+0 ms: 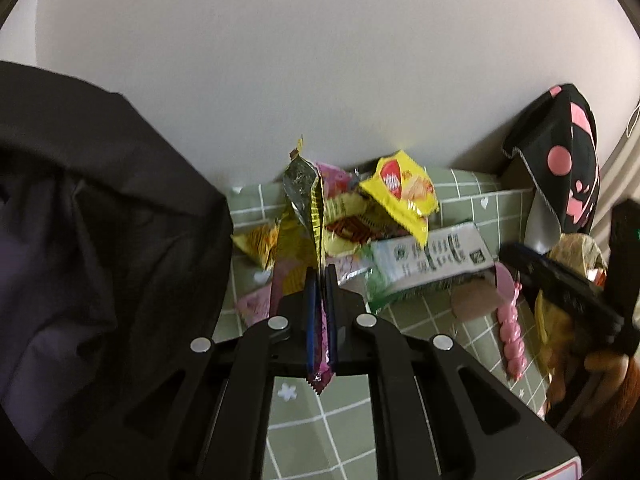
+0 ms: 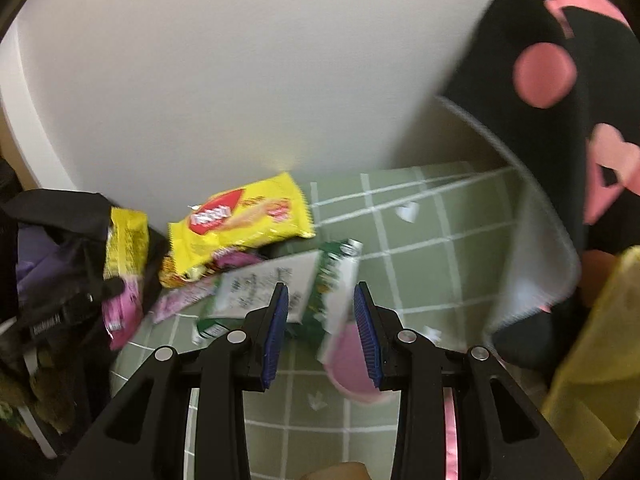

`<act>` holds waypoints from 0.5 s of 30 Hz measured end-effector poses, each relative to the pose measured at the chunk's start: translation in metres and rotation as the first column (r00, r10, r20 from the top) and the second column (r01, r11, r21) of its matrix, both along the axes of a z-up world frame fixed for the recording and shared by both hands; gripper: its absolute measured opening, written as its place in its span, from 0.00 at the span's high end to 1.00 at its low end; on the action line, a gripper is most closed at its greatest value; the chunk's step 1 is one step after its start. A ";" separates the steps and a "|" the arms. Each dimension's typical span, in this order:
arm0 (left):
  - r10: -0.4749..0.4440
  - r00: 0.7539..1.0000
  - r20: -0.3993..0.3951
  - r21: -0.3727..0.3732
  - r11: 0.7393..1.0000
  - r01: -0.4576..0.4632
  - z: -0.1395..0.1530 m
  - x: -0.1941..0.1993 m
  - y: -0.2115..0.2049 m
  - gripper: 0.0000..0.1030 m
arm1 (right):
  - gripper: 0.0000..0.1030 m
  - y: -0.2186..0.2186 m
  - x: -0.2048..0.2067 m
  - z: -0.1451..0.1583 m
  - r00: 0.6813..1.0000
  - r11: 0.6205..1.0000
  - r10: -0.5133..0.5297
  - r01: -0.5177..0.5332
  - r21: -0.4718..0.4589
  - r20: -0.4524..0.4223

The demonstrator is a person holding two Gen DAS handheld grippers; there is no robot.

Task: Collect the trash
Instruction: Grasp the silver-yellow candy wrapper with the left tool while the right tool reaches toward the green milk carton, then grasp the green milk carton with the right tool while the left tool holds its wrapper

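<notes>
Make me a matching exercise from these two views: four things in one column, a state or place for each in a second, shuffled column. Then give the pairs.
Things
1. left gripper
2. right gripper
3. yellow snack packet
4. black bag with pink dots

States or places
A. jaws apart, nothing gripped
B. on top of the wrapper pile by the wall
C. jaws shut on a pink and yellow wrapper
D. at the right end of the green checked cloth

Pairs: 1-C, 2-A, 3-B, 4-D
</notes>
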State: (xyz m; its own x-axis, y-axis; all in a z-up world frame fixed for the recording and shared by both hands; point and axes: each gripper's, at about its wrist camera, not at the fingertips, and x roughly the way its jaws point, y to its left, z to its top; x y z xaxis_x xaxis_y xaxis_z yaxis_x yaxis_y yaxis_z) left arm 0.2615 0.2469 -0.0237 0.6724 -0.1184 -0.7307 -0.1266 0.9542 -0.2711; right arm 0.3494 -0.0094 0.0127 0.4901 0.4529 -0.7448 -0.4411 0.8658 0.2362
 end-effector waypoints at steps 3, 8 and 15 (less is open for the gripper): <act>-0.006 1.000 -0.003 0.000 1.000 0.006 0.000 -0.004 -0.003 0.96 | 0.68 0.016 0.007 -0.006 0.999 0.998 0.036 -0.035 -0.047 0.014; -0.025 1.000 -0.001 0.011 1.000 0.025 0.001 -0.006 -0.007 0.96 | 0.66 0.023 0.019 -0.019 1.000 0.995 0.023 -0.023 -0.095 -0.005; -0.018 1.000 -0.022 -0.014 1.000 0.018 -0.007 -0.002 -0.004 0.96 | 0.57 0.016 0.026 -0.027 0.997 1.000 0.003 -0.004 -0.017 -0.075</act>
